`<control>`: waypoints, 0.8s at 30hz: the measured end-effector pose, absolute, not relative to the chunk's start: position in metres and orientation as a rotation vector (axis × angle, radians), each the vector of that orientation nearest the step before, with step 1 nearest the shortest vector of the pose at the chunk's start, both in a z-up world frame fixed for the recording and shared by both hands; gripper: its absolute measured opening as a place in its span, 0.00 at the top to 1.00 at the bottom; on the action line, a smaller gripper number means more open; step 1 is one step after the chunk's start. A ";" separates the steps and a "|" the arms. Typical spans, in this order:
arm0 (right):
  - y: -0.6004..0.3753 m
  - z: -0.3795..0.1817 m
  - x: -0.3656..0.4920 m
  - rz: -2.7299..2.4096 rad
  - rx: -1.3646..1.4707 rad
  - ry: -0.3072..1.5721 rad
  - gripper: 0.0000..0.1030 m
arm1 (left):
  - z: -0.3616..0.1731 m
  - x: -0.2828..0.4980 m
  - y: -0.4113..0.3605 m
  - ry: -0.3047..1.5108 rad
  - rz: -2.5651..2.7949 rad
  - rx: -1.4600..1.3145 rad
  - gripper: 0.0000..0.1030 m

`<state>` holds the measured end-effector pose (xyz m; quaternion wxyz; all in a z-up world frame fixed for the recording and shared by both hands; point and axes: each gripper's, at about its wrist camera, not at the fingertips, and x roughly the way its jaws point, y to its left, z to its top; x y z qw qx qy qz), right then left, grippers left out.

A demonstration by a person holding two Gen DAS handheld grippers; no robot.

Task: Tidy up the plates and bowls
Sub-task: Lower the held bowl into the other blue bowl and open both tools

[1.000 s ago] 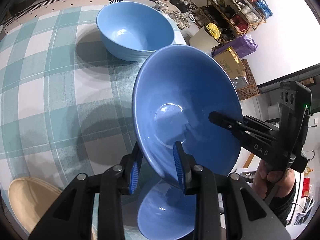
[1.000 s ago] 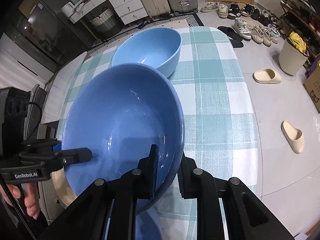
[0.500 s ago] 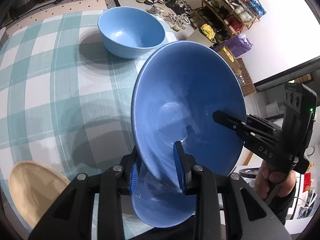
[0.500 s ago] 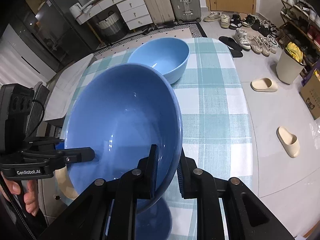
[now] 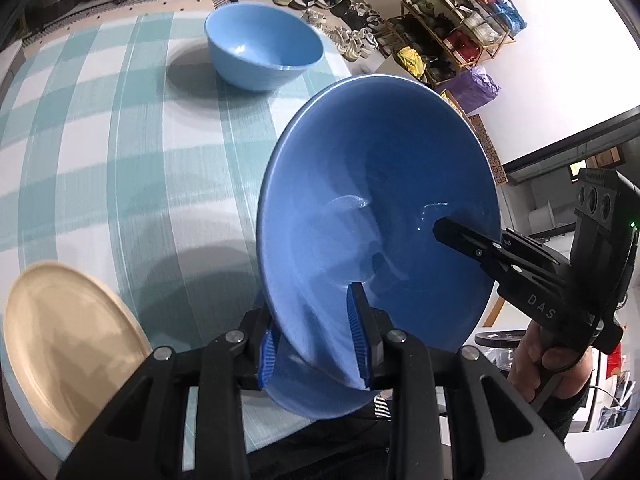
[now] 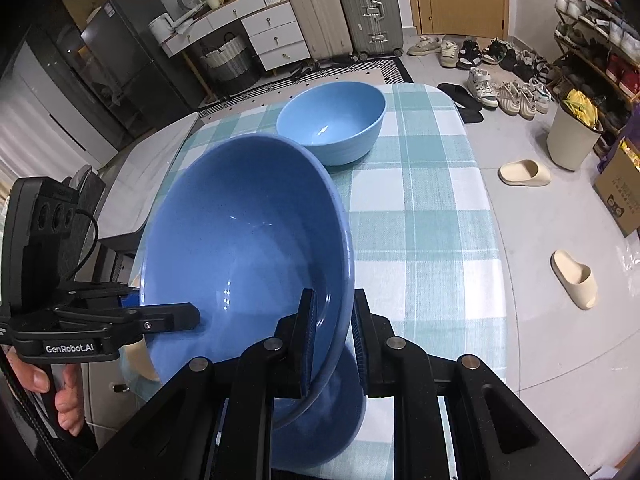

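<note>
Your left hand (image 6: 60, 396) wraps the grip low down, and your left hand-held gripper (image 5: 316, 340) tips down toward the table (image 5: 100, 160). Its blue pads are squeezed onto the near rim of the big dark blue bowl (image 5: 380, 220), one pad inside and one outside. The bowl is tilted up off the table, with its open side facing you.

Your right hand (image 5: 548, 364) holds its grip at the far right, and your right hand-held gripper (image 6: 332, 344) points down too. It is clamped on the other side of the same bowl's rim, one finger inside the bowl and one outside. So both hand-held grippers hold one bowl between them.

Under the held bowl, close below both hand-held grippers, another blue dish (image 6: 332, 432) sits on the table; you cannot tell if it is a bowl or a plate. Far ahead of the hand-held grippers, one light blue bowl (image 5: 264, 46) stands upright on the checked cloth. To the left of your left hand-held gripper, one cream plate (image 5: 64, 344) lies near the table edge.

That makes two bowls you can be sure of, one cream plate, and one more blue dish.
</note>
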<state>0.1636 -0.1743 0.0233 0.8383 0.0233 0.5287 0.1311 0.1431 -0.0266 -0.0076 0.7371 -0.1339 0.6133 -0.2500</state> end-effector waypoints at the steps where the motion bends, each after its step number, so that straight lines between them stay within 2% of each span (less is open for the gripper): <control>1: -0.174 0.020 0.159 0.278 0.049 1.126 0.83 | -0.009 0.141 -0.026 1.350 -0.549 -0.297 0.72; 17: -0.185 -0.031 0.115 0.330 0.161 1.195 0.83 | -0.031 0.096 -0.017 1.363 -0.573 -0.309 0.68; 24: -0.183 -0.049 0.099 0.319 0.168 1.149 0.83 | -0.044 0.086 -0.019 1.366 -0.540 -0.284 0.67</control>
